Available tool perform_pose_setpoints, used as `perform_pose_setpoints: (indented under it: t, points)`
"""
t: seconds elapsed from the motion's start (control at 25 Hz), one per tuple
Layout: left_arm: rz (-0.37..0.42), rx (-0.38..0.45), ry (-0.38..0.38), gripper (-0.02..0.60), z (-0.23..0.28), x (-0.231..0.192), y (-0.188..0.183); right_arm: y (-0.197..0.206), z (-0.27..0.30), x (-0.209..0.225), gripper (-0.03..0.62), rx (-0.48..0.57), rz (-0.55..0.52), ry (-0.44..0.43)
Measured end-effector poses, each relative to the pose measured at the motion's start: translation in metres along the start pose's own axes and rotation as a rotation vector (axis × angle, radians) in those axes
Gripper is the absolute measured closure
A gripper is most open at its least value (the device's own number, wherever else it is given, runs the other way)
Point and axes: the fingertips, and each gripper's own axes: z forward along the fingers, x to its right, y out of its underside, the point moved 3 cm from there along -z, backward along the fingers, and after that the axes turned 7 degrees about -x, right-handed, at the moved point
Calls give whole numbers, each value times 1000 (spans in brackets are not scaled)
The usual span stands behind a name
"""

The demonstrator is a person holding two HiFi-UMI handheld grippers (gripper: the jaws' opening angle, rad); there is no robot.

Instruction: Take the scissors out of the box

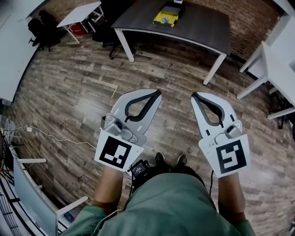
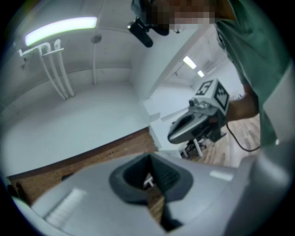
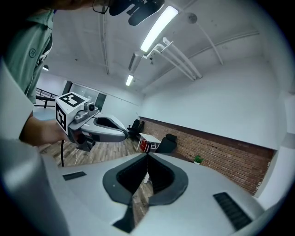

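Observation:
A dark table (image 1: 198, 25) stands far ahead across the wooden floor. On it lie a yellow box (image 1: 165, 18) and a darker box (image 1: 174, 8) behind it. No scissors show in any view. In the head view my left gripper (image 1: 158, 94) and right gripper (image 1: 194, 96) are held side by side at waist height, well short of the table. Both are shut with their tips together and nothing between them. The left gripper view shows its own shut tips (image 2: 150, 157) and the right gripper (image 2: 197, 120) beside it. The right gripper view shows its shut tips (image 3: 147, 155) and the left gripper (image 3: 94, 125).
White tables stand at the right (image 1: 276, 64) and at the back left (image 1: 82, 13). Black office chairs (image 1: 42, 26) sit at the far left. A white cable (image 1: 50, 136) runs over the floor at the left, near a shelf frame (image 1: 32, 189). A brick wall (image 1: 244, 27) lies behind the dark table.

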Motion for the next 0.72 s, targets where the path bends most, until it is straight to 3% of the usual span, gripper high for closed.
perform_pose_setpoints:
  t: [0.72]
  points:
    - [23, 20, -16, 581, -6, -40, 27, -19, 45, -13, 586, -8, -38, 11]
